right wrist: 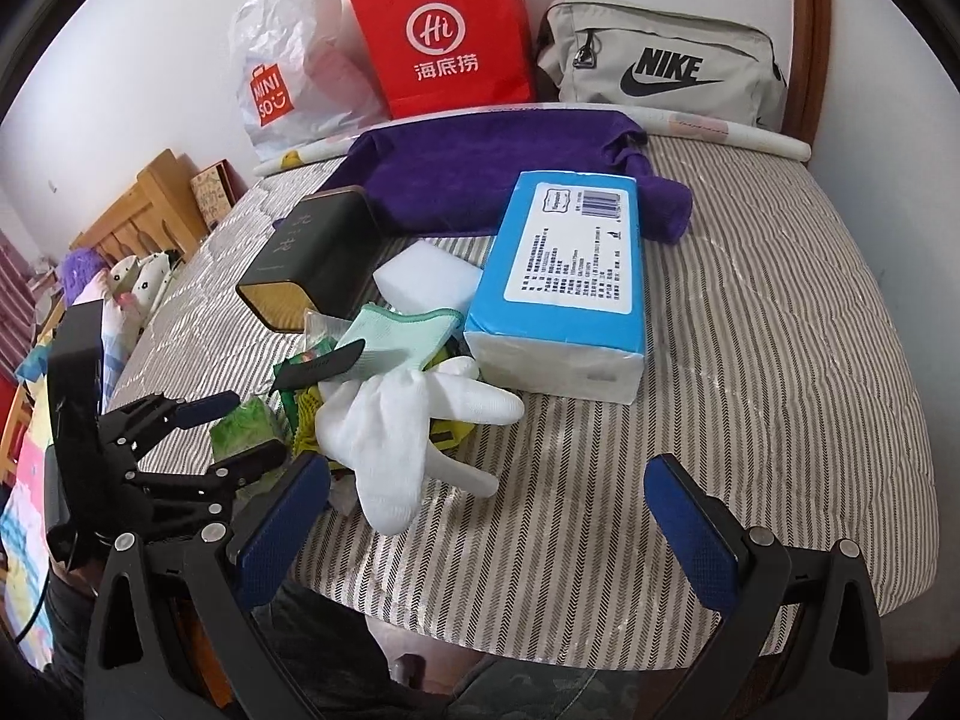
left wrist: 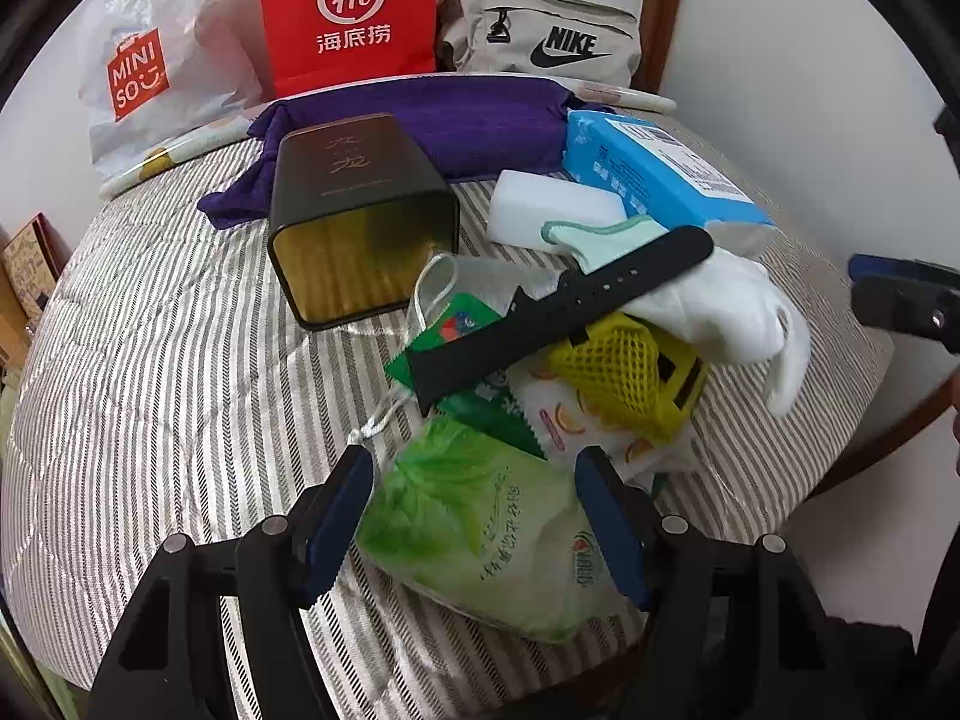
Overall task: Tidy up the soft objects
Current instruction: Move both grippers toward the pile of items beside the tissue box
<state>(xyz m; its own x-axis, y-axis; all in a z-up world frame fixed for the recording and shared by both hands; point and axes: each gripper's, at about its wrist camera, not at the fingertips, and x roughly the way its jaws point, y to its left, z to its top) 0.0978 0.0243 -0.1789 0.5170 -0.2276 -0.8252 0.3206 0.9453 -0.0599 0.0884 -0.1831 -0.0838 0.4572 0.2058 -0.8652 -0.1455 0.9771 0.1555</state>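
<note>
Listing the bed (right wrist: 750, 360) contents, left to right, striped quilt as the surface.

1. Left gripper (left wrist: 474, 531): jaws wide, one blue pad on either side of the green tissue pack (left wrist: 480, 540), apparently not yet pressing it. The pack lies directly between the fingers, its long axis running roughly forward along them, at the near end of the pile.
2. Dark tin box (left wrist: 354, 216): on its side, open mouth toward the camera, just left of the pile.
3. Pile of soft items: black strap (left wrist: 564, 315) lying diagonally across the top; yellow mesh sleeve (left wrist: 612, 369) beneath it; mint cloth (right wrist: 402, 339); white sponge block (left wrist: 549, 204); white glove (right wrist: 414, 426), fingers splayed toward the right gripper.
4. Blue tissue pack (right wrist: 564, 282): right of the pile, long axis pointing away toward the headboard.
5. Purple towel (right wrist: 492, 174): behind everything, spread crosswise.
6. Back row against the wall: Miniso plastic bag (right wrist: 282, 72), red paper bag (right wrist: 444, 36), Nike pouch (right wrist: 660, 69).
7. Right gripper (right wrist: 486, 528): jaws wide and empty, hovering over bare quilt near the glove.

Judgement: the left gripper is the nearer to the green pack and is placed to close on it across its narrow width.
</note>
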